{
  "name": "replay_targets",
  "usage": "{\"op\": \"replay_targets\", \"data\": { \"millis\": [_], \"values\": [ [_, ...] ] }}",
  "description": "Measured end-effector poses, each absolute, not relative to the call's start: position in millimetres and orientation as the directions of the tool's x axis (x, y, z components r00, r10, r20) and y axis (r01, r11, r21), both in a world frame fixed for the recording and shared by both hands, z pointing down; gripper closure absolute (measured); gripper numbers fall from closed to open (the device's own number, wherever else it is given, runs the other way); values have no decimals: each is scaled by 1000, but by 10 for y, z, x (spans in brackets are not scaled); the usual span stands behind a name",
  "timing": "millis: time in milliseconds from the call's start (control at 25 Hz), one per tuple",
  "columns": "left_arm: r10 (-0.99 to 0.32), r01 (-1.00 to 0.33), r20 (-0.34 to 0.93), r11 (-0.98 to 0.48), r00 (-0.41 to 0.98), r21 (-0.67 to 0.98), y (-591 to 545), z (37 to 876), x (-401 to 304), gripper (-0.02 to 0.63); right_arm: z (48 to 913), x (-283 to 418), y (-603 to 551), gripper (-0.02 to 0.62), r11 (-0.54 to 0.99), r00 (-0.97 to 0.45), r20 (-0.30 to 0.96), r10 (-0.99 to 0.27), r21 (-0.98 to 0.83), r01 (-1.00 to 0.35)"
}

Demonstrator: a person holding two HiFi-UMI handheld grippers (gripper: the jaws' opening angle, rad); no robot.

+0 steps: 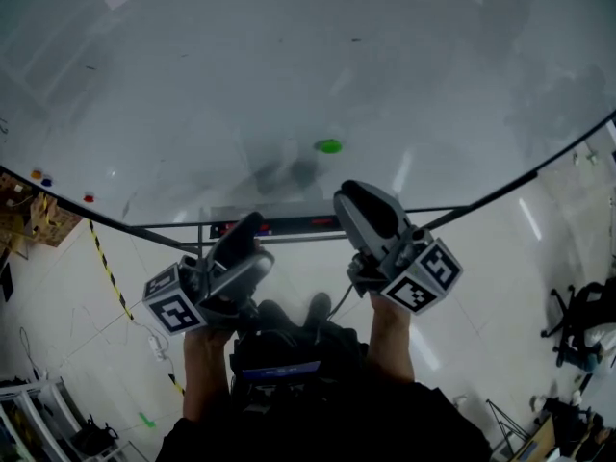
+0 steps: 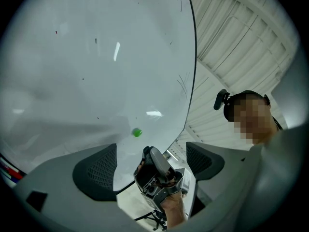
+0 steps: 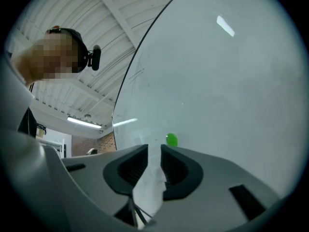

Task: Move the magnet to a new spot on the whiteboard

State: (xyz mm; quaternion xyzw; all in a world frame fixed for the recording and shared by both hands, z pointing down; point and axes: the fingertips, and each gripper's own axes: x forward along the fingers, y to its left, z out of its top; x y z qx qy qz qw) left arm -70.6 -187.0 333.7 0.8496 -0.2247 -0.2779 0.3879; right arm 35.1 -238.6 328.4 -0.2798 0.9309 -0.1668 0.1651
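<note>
Green magnet (image 1: 328, 145) stuck on whiteboard (image 1: 289, 65), untouched, ahead of both grippers. Right gripper (image 1: 361, 200) nearer: magnet just beyond its jaws, slightly right of their gap; jaws barely parted, empty. Left gripper (image 1: 245, 234) jaws released wide, empty. Magnet round, no long axis

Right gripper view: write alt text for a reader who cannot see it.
A small green magnet sticks to the whiteboard just beyond the right claw, whose jaws stand slightly apart with nothing between them. At upper left, the person's head camera shows under a white ceiling.
</note>
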Motion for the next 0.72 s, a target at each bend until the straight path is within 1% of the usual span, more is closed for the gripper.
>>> {"op": "replay_targets", "data": {
  "millis": [160,280,400,520,640,720],
  "values": [
    [-592,-160,-298,-597,749,786,-1945,3366,-752,164,3282,332,-2476,488,758,-753,-161,-638,-305,-577],
    [-564,-144,-299,-609,770,780,-2045,3349,-811,163,3251,322,-2601,477,701,-692,-136,-709,-235,-673],
    [-523,-106,-331,-641,785,760,-2101,3224,-910,163,3204,293,-2702,459,605,-596,-104,-796,-139,-784],
    [-486,-92,-324,-654,812,751,-2138,3193,-960,163,3146,250,-2769,446,491,-488,-83,-869,-17,-871],
    [-455,-80,-313,-660,834,747,-2175,3212,-989,163,3082,225,-2826,445,378,-386,-94,-917,100,-921],
    [-441,-70,-311,-661,842,747,-2189,3215,-1001,163,3090,227,-2849,443,322,-337,-89,-937,145,-935]
  ]
}}
